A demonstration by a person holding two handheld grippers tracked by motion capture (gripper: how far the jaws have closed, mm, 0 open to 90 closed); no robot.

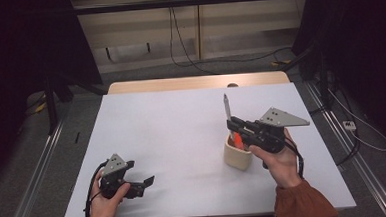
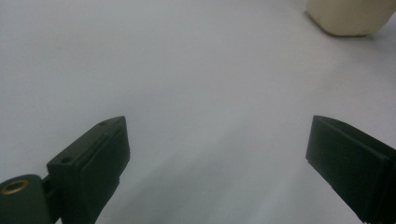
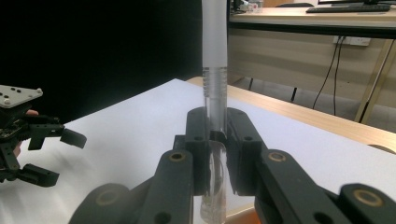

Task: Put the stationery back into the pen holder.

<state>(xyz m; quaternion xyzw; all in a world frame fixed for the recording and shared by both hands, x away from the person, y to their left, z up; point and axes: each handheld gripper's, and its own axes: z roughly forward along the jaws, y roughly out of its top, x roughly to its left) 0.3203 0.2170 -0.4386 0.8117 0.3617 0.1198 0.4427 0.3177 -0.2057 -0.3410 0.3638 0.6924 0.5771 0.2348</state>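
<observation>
My right gripper point(image 1: 231, 123) is shut on a pen point(image 1: 227, 105) with a clear barrel, a pale upper part and an orange lower end. The pen stands upright, and its lower end is just over the mouth of a cream cup point(image 1: 237, 157) on the white table point(image 1: 172, 129). In the right gripper view the jaws of the right gripper point(image 3: 215, 128) press on the clear barrel of the pen point(image 3: 215, 70) from both sides. My left gripper point(image 1: 144, 185) rests low at the table's front left, open with nothing between its jaws. The left gripper point(image 2: 217, 154) faces bare tabletop, with the cup point(image 2: 350, 16) far off.
A wooden strip point(image 1: 194, 83) borders the table's far edge. Metal rails point(image 1: 38, 161) run along the floor on both sides, and cables point(image 1: 188, 58) lie on the floor behind. The left gripper point(image 3: 42, 149) also appears at the left of the right gripper view.
</observation>
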